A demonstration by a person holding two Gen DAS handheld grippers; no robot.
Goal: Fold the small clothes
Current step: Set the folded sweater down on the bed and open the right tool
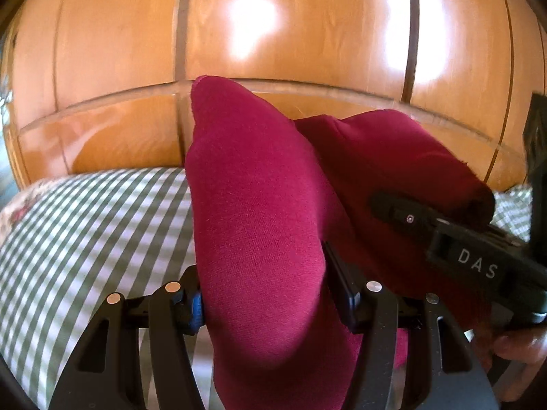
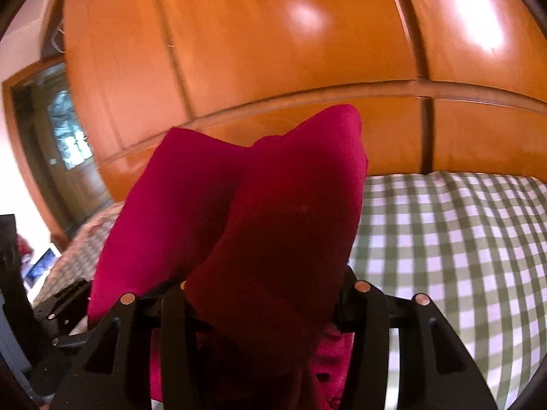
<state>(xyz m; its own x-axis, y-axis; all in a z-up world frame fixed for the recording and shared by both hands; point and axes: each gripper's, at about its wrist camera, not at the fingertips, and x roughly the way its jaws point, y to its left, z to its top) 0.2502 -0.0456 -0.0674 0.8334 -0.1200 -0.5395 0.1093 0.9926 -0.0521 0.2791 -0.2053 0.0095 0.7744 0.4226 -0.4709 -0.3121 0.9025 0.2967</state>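
1. Glossy orange-brown wooden wardrobe (image 1: 290,34) across the whole background, panel seams and bright light patches on its doors; same wardrobe in the right wrist view (image 2: 273,41).
2. Green-and-white checked bedspread (image 1: 85,232) below it, spread over the bed; floral fabric at its far left edge. Seen also on the right side of the right wrist view (image 2: 444,239).
3. Crimson knit garment (image 1: 259,212) lifted off the bedspread, bunched into two upright humps, one in each gripper; same garment in the right wrist view (image 2: 273,212), filling the centre.
4. Left gripper (image 1: 263,304) clamped on the nearer hump, cloth pressed between both fingers, jaws partly apart around the thick fold.
5. Right gripper (image 2: 263,297) clamped likewise on its own hump, cloth filling the gap between the fingers; body of it also visible at the right of the left wrist view (image 1: 461,249), lettered "DAS", just beside the left one.
6. Part of a hand (image 1: 519,345) at the lower right edge, under that gripper.
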